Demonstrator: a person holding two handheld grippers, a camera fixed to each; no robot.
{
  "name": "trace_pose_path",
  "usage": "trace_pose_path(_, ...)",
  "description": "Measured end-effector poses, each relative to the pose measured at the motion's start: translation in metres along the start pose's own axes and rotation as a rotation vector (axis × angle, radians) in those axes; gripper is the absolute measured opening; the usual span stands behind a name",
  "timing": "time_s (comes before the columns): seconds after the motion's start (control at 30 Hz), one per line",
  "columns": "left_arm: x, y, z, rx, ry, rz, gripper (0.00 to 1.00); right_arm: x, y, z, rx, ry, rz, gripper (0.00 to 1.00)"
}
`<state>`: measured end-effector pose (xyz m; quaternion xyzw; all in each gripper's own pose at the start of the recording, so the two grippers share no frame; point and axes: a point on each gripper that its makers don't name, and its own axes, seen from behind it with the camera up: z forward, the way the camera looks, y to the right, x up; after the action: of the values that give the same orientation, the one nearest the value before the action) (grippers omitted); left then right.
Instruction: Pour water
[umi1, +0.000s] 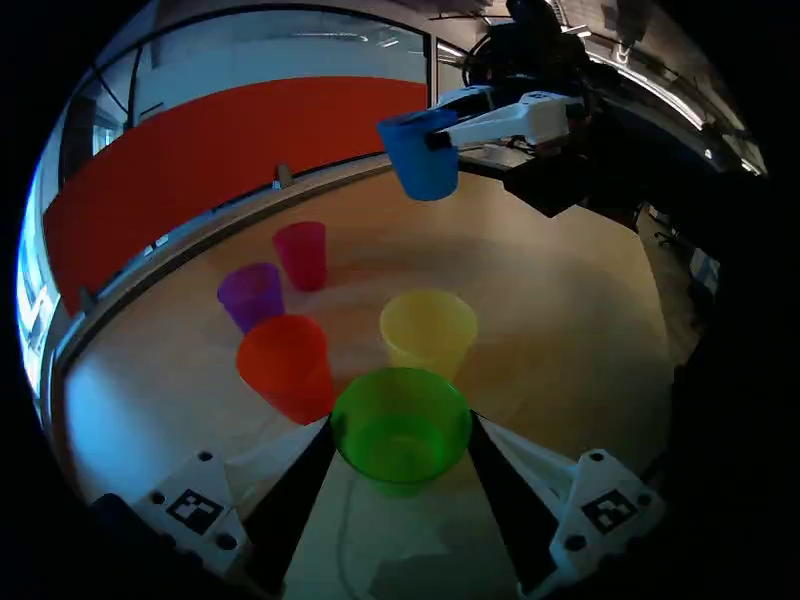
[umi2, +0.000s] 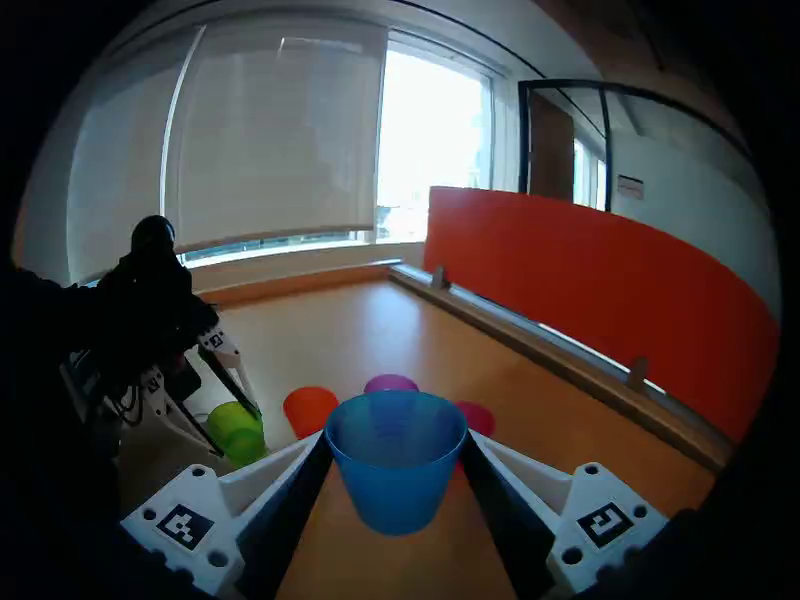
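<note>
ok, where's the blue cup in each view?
Left gripper view: blue cup upper centre, held in the right gripper.
Right gripper view: blue cup bottom centre, close up, in that same gripper.
Shared landmark: red partition, on the left in the left gripper view and on the right in the right gripper view.

Four cups (umi1: 428, 330) stand clustered on the table (umi1: 570, 280)
</note>
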<state>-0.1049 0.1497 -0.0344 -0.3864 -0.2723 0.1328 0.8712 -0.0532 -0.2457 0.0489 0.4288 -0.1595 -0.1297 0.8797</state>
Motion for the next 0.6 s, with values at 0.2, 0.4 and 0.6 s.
trace_pose_path(0.2,-0.006,0.002,0.001,-0.009,0.001,-0.015,0.89,0.000,-0.001,0.001,0.000,-0.005,-0.005,0.91)
trace_pose_path(0.4,-0.010,0.000,0.002,-0.005,-0.001,-0.023,0.89,0.000,-0.003,0.002,0.002,-0.009,-0.007,0.91)
trace_pose_path(0.6,-0.012,-0.001,0.000,-0.003,0.005,-0.032,0.89,-0.005,-0.006,0.004,0.004,-0.018,-0.005,0.91)
